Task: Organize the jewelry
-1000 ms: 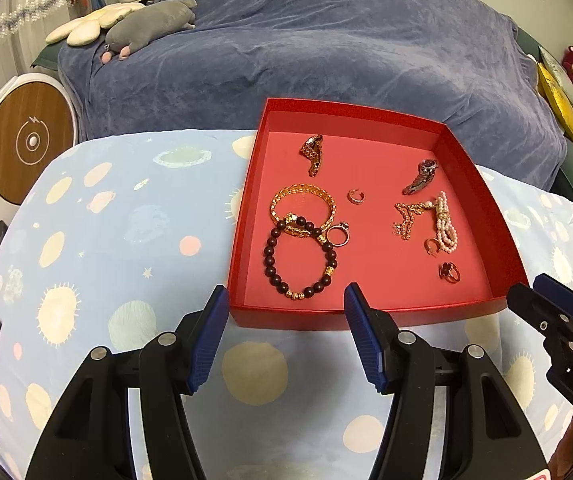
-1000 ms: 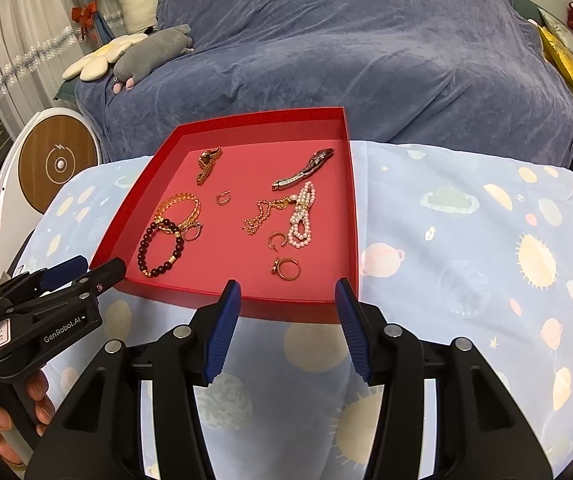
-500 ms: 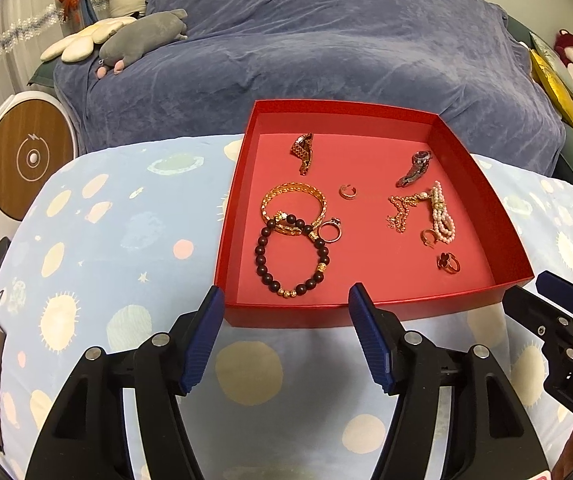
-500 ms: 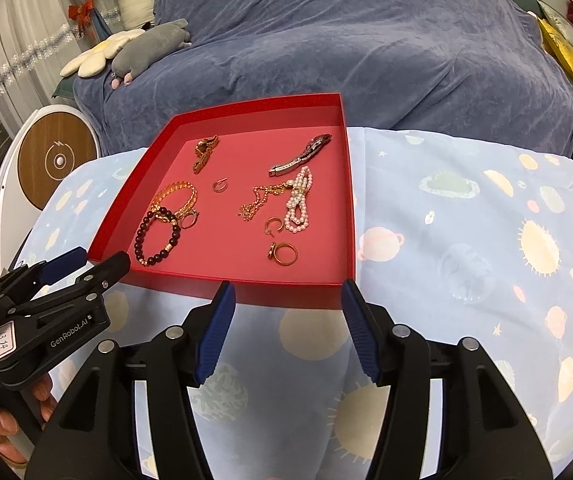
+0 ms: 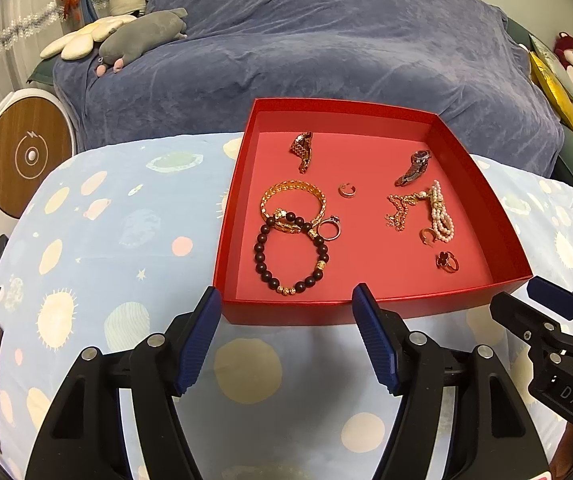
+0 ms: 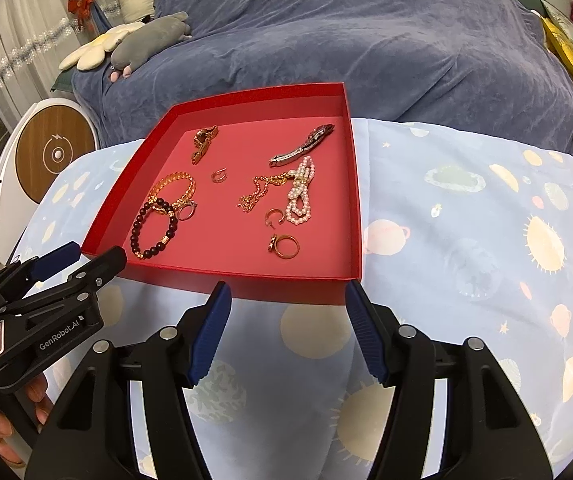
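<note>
A red tray (image 5: 482, 184) lies on the patterned cloth and holds loose jewelry: a dark bead bracelet (image 5: 261, 267) overlapping a gold bangle (image 5: 292, 189), a silver ring (image 5: 333, 221), a gold chain (image 5: 400, 208), a pearl bracelet (image 5: 440, 216), two watches and small rings. My left gripper (image 5: 285, 292) hovers open in front of the tray's near wall, with nothing between its fingers. My right gripper (image 6: 287, 286) stands open and empty at the near wall's right part (image 6: 286, 292), close to the gold ring (image 6: 286, 246) and the pearl bracelet (image 6: 300, 196).
A blue blanket-covered bed (image 5: 326, 40) rises behind the tray, with plush toys (image 5: 142, 32) on it. A round wooden-faced device (image 5: 26, 156) stands at the left. Spotted cloth (image 6: 486, 220) spreads right of the tray. A hand (image 6: 2, 420) holds the left gripper.
The jaws of both grippers have spread wider. The tray and the jewelry in it lie as before.
</note>
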A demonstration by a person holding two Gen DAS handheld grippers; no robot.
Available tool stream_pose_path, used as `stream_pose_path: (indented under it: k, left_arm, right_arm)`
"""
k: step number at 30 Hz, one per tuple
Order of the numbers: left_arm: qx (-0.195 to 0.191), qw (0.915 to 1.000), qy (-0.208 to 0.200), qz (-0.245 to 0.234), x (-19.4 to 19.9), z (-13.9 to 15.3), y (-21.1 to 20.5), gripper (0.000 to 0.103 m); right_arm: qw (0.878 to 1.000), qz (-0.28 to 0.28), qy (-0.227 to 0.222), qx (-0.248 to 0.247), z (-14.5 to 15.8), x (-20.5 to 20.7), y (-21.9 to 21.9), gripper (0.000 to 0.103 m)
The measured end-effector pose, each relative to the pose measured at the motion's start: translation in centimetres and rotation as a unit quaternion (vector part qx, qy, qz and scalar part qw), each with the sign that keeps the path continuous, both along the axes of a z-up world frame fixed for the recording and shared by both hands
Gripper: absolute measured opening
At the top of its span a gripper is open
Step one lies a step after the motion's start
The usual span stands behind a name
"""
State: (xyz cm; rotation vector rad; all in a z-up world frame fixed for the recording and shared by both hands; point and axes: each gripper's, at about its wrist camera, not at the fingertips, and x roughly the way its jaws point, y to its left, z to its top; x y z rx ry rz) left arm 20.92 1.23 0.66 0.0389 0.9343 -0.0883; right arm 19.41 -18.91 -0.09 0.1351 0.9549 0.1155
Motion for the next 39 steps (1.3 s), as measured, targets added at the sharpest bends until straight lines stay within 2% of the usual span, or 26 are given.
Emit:
stream_pose_path:
  k: [3, 9, 17, 20, 23, 30, 39]
  left_arm:
    - [-0.009, 0.9999, 0.009, 0.006, 0.0, 0.0, 0.2, 0.065]
    - [0.003, 0.9999, 0.005, 0.009, -0.5, 0.2, -0.2, 0.065]
    - [-0.004, 0.9999, -0.001, 0.010, -1.5, 1.0, -0.5, 0.065]
    - [-0.005, 1.0000, -0.004, 0.006, -1.9, 1.4, -0.8, 0.066]
    - [-0.003, 0.9999, -0.013, 0.007, -2.3, 1.9, -0.9, 0.072]
    - [-0.002, 0.9998, -0.018, 0.010, -2.7, 2.3, -0.9, 0.073]
    - [0.008, 0.9996, -0.023, 0.011, -3.1, 2.4, -1.0, 0.073]
  right_arm:
    - [1.000, 0.001, -0.003, 0.002, 0.3, -0.2, 0.1, 0.057]
    - [1.000, 0.001, -0.011, 0.008, 1.1, -1.0, 0.4, 0.060]
    - [0.999, -0.015, -0.029, 0.004, 2.1, -1.9, 0.5, 0.075]
    - [0.999, -0.018, -0.033, -0.001, 2.4, -2.1, 0.7, 0.076]
    - [0.999, -0.018, -0.035, -0.009, 2.4, -2.3, 1.0, 0.077]
    - [0.999, -0.029, -0.034, -0.002, 2.6, -3.0, 0.9, 0.080]
    - [0.998, -0.029, -0.051, -0.026, 2.9, -3.3, 1.2, 0.081]
